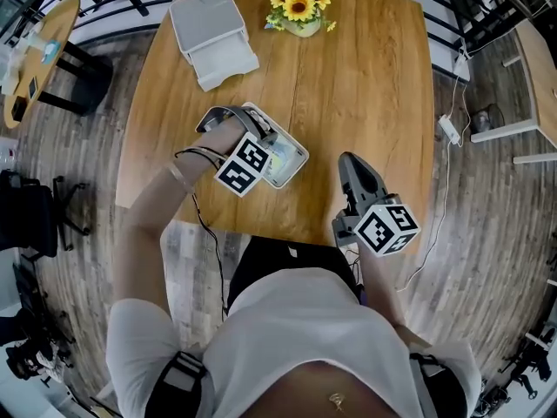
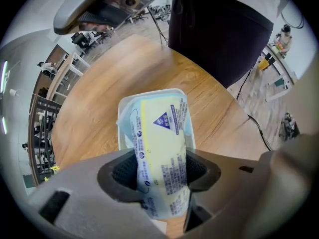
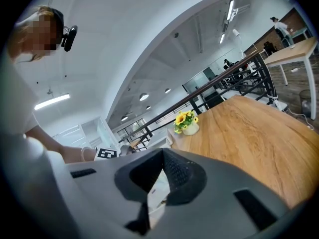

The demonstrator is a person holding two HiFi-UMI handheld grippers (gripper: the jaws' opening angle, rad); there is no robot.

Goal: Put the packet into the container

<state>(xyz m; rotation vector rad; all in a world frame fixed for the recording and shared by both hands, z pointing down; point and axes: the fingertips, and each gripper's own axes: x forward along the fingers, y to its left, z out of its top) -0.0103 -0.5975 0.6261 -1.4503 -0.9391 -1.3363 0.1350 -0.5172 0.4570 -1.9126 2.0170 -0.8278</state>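
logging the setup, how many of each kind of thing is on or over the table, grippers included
packet: 1
container: 1
white box: 1
flower pot: 1
grippers: 2, the left gripper and the right gripper
total: 6

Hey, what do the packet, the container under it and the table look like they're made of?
Packet: soft printed plastic film, glossy and creased. Container: probably white plastic, smooth rounded rim. Table: wood or wood veneer, visible grain.
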